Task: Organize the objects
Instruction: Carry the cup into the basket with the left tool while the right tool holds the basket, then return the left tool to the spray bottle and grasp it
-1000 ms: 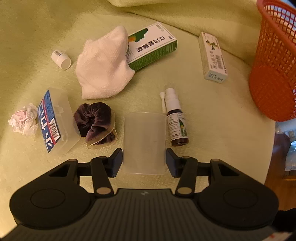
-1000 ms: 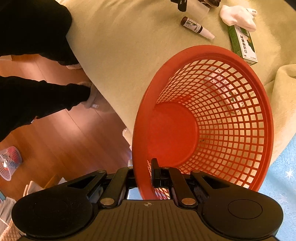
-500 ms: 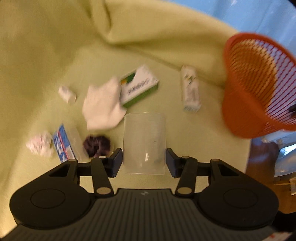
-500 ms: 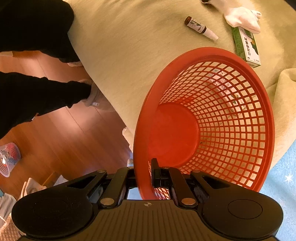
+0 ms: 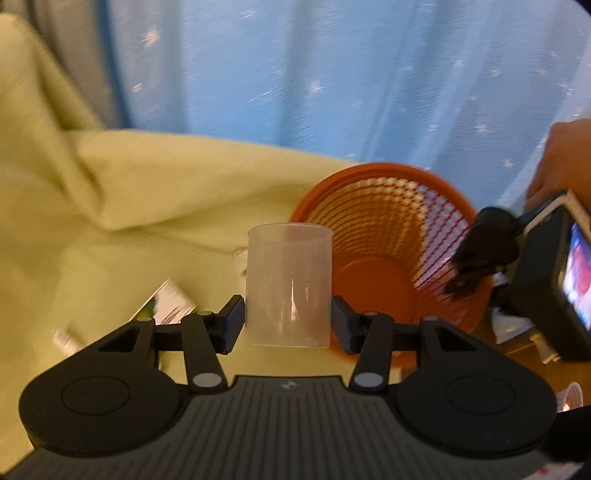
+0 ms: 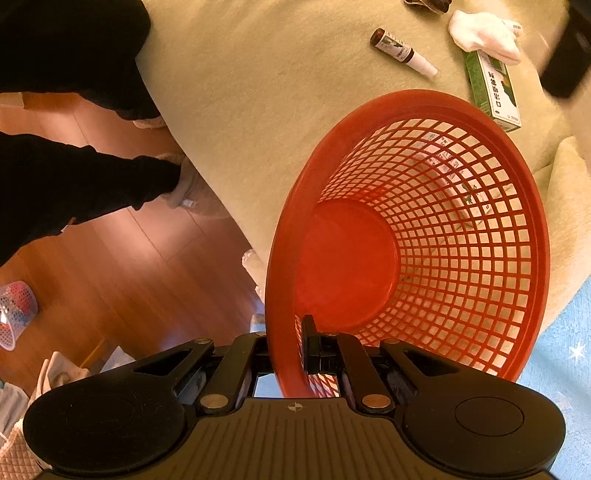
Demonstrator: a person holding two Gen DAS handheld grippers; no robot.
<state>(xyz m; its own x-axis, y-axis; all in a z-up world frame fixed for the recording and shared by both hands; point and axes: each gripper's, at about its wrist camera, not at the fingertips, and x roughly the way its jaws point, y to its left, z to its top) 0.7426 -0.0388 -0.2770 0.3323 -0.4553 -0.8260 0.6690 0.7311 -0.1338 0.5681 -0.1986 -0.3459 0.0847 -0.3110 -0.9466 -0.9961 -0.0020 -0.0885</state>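
Left gripper (image 5: 288,325) clamping a clear cup (image 5: 289,284) (upright), beside the red basket (image 5: 391,236). Right gripper (image 6: 288,354) pinching the basket's rim.

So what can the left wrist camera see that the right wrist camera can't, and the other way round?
Only the left wrist view shows the clear plastic cup held in the left gripper, the blue curtain behind, and a hand on the other gripper.

Only the right wrist view shows the right gripper clamped on the basket's rim, the brown spray bottle, the white cloth, the wooden floor and the person's dark-clothed legs.

Both show the orange basket, empty, and the yellow-green blanket.
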